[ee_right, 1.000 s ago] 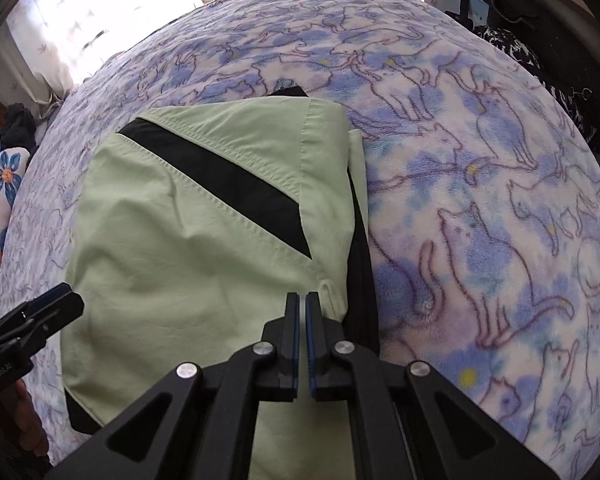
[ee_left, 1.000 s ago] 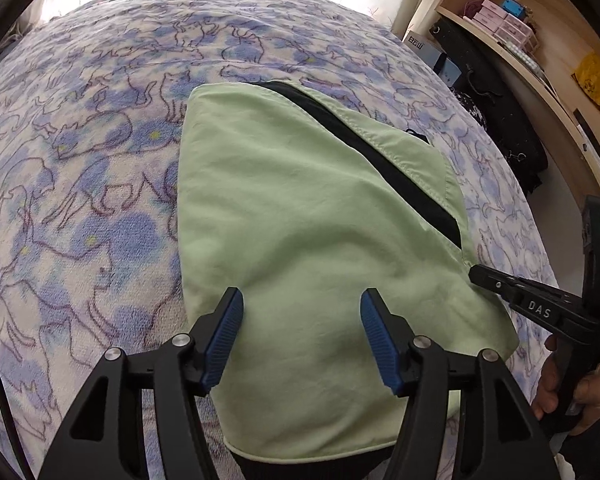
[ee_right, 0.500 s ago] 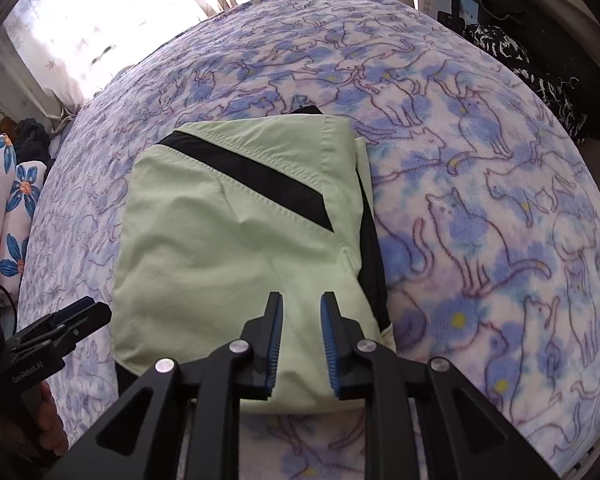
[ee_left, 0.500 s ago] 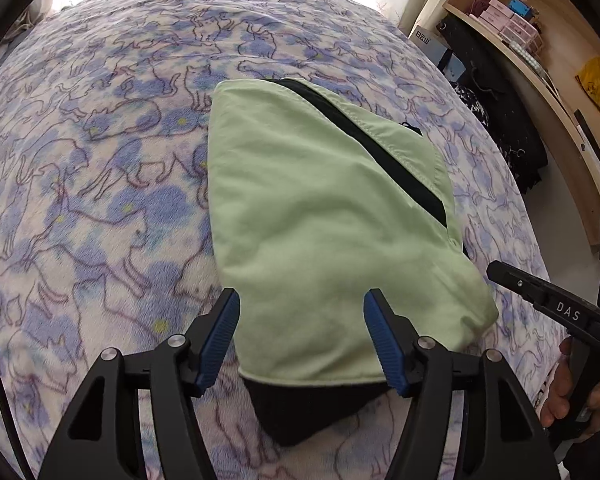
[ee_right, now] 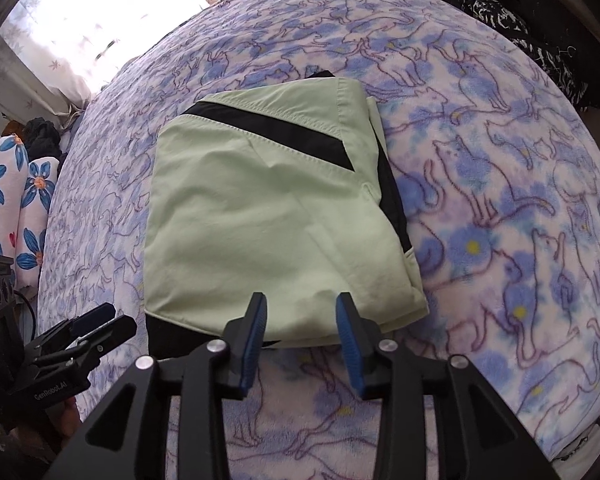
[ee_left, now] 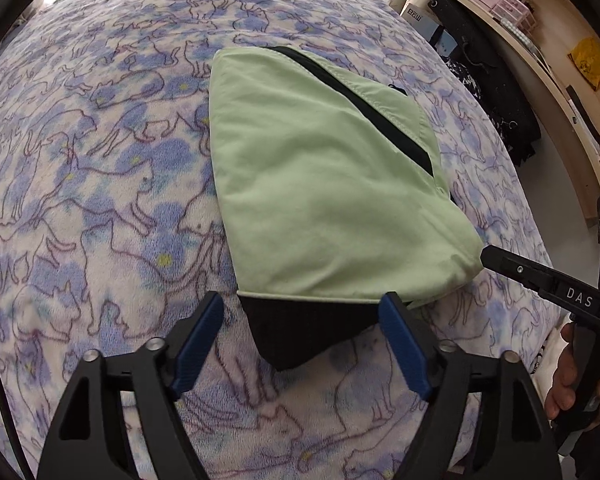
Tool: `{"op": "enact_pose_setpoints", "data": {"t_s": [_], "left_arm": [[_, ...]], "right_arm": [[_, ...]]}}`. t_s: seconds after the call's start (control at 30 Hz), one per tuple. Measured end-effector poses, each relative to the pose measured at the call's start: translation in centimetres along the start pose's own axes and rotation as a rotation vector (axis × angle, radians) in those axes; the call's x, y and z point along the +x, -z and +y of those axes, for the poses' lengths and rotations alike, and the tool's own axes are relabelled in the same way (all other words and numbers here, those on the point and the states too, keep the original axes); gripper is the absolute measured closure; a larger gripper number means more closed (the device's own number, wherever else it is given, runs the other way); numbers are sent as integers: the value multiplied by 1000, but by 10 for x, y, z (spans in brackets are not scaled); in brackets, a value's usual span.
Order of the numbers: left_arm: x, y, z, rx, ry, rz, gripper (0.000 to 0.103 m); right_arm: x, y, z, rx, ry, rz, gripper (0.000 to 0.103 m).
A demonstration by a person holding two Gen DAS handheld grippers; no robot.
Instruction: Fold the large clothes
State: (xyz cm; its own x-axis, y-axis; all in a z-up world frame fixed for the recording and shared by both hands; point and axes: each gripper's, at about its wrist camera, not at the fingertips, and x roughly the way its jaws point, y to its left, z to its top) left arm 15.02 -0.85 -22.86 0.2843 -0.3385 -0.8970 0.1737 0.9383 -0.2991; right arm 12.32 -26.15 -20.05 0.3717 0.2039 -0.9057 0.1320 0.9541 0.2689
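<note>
Garment: a pale green garment (ee_left: pixel 324 184) with a black diagonal stripe is lying folded into a compact packet on the bed (ee_left: pixel 100 200), with a black underlayer (ee_left: pixel 300 328) showing beyond its near edge.
Long axis: the packet is running away from both cameras, its near hem crosswise to the gripper fingers.
Direction from grippers: the packet is sitting ahead of and below both, its near edge just beyond the fingertips in each wrist view.
Left gripper (ee_left: pixel 302 344): its jaws have just been opening and are standing wide; only the black flap is lying beneath the gap, the pads pressing on nothing.
Right gripper (ee_right: pixel 300 340): its jaws have just been opening, standing partly apart, nothing clamped; the near green edge is visible past the tips.
Nearer hand: judged about equal, the left at the near left corner, the right at the near right corner.
Hand pose: both are pointing steeply down at the bed; the person's hand (ee_left: pixel 572 384) is gripping the right handle.
Step judged: fold released, garment appearing finished or ready for one more fold.
Surroundings: shelving (ee_left: pixel 540 40) is standing beside the bed, floral cushions (ee_right: pixel 16 200) at the far side.
</note>
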Motion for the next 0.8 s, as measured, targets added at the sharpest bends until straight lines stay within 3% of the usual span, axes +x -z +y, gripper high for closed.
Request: {"op": "enact_pose_setpoints", "data": {"t_s": [0.07, 0.23, 0.5, 0.63, 0.8], "left_arm": [[3, -1, 3, -3, 16, 12, 22], [17, -14, 18, -41, 48, 17, 22], [63, -46, 58, -184, 184, 44, 19], [79, -59, 70, -226, 262, 33, 19], [98, -72, 76, -259, 300, 21, 19]], "right_arm": [[0, 0, 0, 0, -2, -1, 52], [4, -14, -6, -28, 19, -36, 38], [57, -58, -47, -59, 27, 2, 35], [85, -74, -73, 8, -67, 50, 35], [114, -93, -93, 59, -236, 94, 34]]}}
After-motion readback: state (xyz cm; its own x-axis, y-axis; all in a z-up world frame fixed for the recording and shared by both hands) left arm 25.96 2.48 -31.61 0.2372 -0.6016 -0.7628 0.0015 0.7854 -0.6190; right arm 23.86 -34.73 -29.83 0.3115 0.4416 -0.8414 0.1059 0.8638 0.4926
